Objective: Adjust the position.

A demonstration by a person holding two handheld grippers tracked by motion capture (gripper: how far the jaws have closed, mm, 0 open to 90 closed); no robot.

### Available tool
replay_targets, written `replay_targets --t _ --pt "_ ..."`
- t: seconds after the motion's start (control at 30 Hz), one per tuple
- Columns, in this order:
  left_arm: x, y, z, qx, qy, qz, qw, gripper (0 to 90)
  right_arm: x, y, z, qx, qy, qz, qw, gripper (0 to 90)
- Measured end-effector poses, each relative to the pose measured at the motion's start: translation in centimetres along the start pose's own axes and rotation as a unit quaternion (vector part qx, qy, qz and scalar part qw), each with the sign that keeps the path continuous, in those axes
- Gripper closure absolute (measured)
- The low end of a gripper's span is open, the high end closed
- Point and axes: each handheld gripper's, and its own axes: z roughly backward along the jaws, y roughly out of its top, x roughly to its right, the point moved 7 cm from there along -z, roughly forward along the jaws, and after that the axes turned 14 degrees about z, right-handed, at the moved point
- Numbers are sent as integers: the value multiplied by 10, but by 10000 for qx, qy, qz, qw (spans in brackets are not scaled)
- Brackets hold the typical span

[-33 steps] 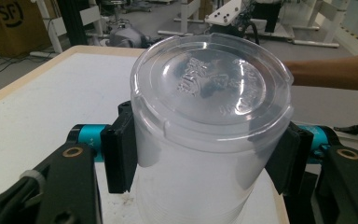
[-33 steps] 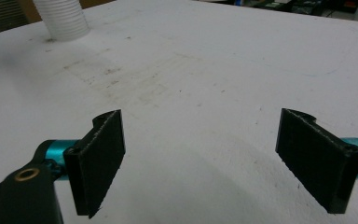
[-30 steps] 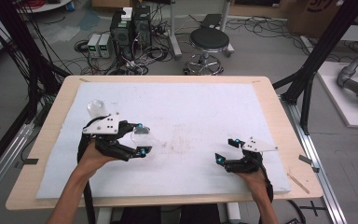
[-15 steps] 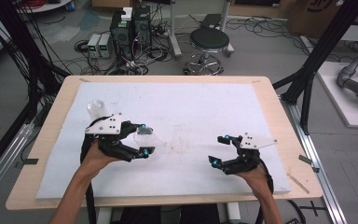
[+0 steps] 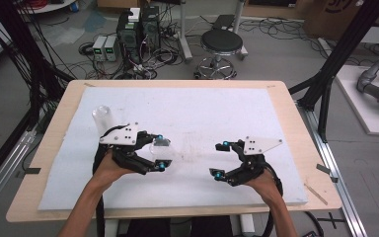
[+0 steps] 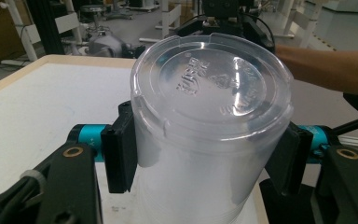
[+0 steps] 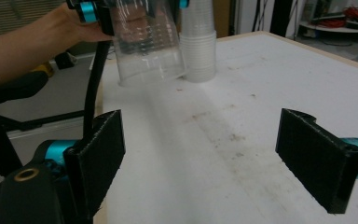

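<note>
Two grippers: the left gripper (image 5: 161,152) and the right gripper (image 5: 219,159). One clear plastic cup (image 6: 209,126) held upside down, one stack of clear cups (image 5: 103,118) (cups in it too blurred to count), one white mat (image 5: 217,113), one table (image 5: 296,106), one stool (image 5: 221,43)

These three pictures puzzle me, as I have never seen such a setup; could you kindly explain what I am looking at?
A person sits at a table covered by a white mat and holds a hand-operated two-jaw gripper in each hand. The high view looks down from above the person's side. The other two pictures come from small cameras riding on each gripper, looking along its black jaws. The left gripper is shut on a clear plastic cup, held upside down so its embossed bottom faces that camera. The right gripper is open, with nothing between its jaws. A stack of clear plastic cups stands upside down on the mat behind the left gripper.
</note>
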Motion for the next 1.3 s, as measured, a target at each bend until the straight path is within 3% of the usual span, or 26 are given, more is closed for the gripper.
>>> replay_targets --t 0.1,0.3,0.67,1.3 --pt "3 0 -5 19 -75 21 10000 366 -3 8 -9 52 219 28 9997 152" --pt "8 2 -12 105 -235 68 9996 368 -6 13 -20 100 406 115 9991 152" --pt "15 3 -25 127 -387 72 9991 369 -18 32 -43 300 899 295 9951 152" --pt "23 5 -32 266 -601 132 9978 372 -32 38 -65 329 1304 362 9903 152"
